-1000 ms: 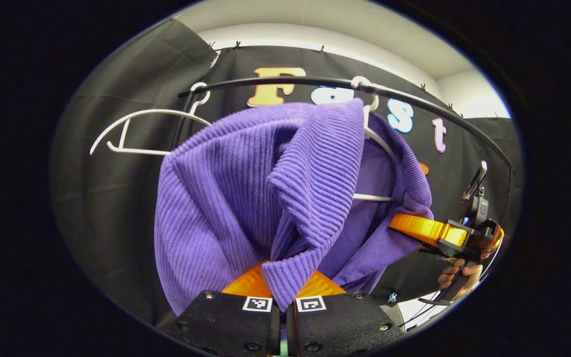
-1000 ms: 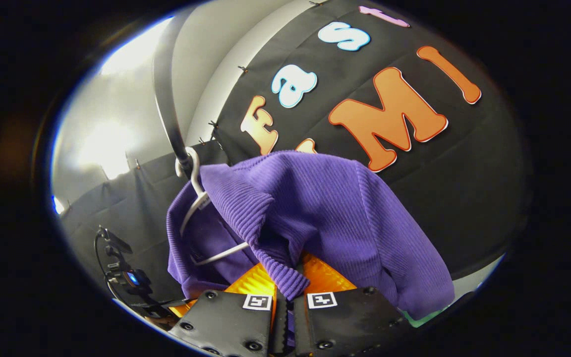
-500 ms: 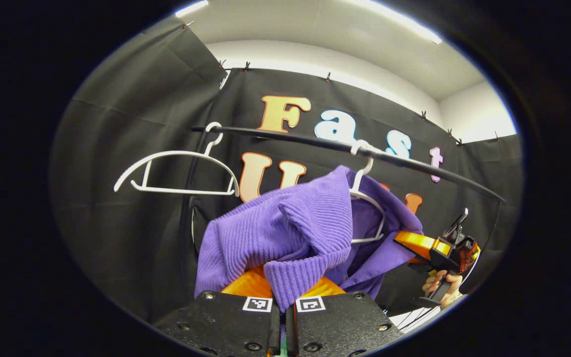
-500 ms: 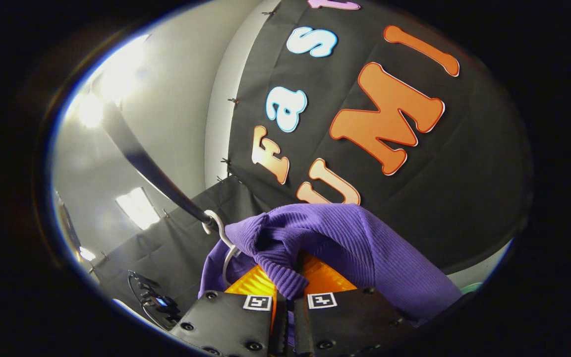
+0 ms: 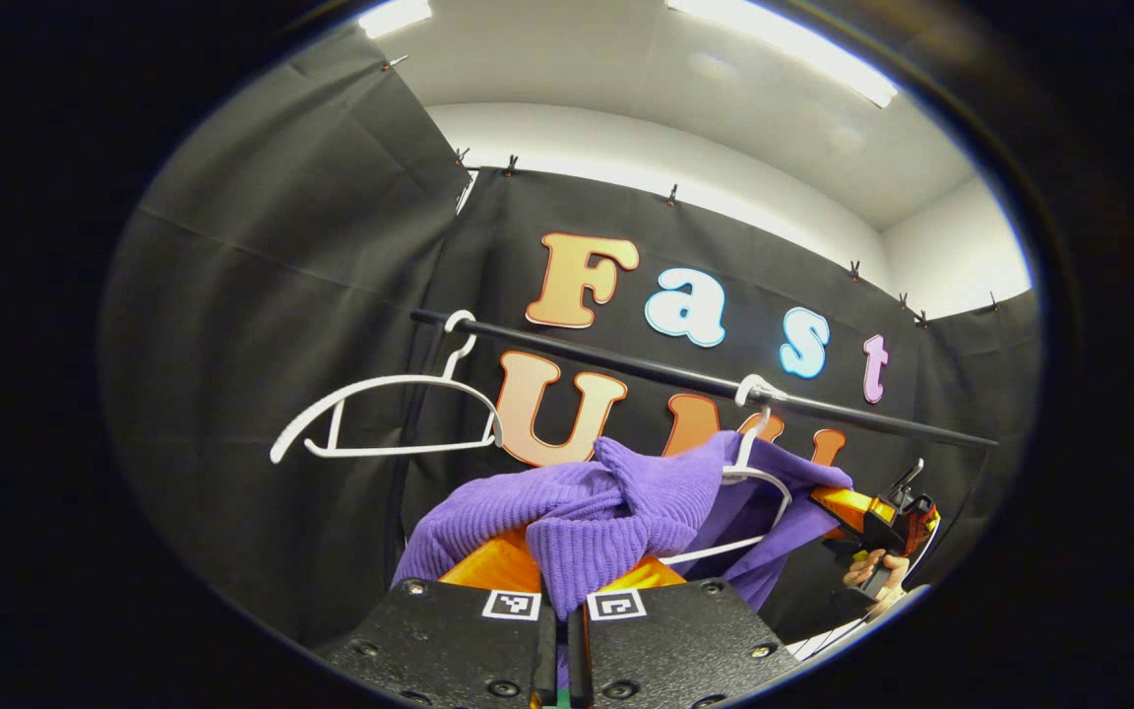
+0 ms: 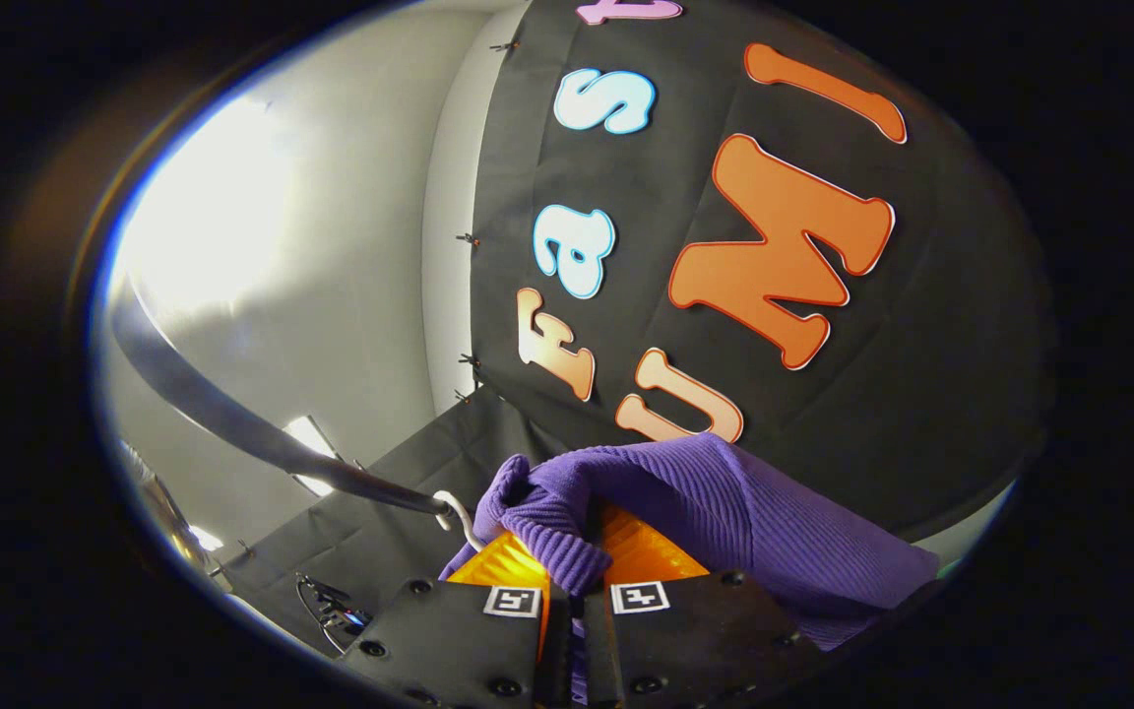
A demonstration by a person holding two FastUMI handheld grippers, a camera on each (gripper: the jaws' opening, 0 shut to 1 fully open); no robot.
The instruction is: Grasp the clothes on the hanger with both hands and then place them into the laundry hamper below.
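A purple ribbed sweater (image 5: 616, 497) hangs bunched below the black rail (image 5: 626, 366), partly draped on a white hanger (image 5: 759, 463) that is hooked on the rail. My left gripper (image 5: 567, 566) is shut on a thick fold of the sweater between its orange fingers. Farther right, my right gripper (image 5: 867, 514) holds the sweater's other side, with a hand (image 5: 870, 571) on its handle. In the right gripper view, my right gripper (image 6: 572, 566) is shut on a rolled purple edge, and the sweater (image 6: 734, 512) spreads to the right over its fingers. The hanger's hook (image 6: 454, 512) sits just left of it on the rail (image 6: 222, 418).
An empty white hanger (image 5: 385, 423) hangs at the rail's left end. Black cloth walls close in the back and left. Bright ceiling lights (image 5: 784, 59) run overhead. A dark device with cables (image 6: 331, 611) shows low on the left in the right gripper view.
Both grippers have come down and back from the rail with the sweater. The sweater has slid down the hanger and looks smaller and more bunched. The rail now sits higher in both views.
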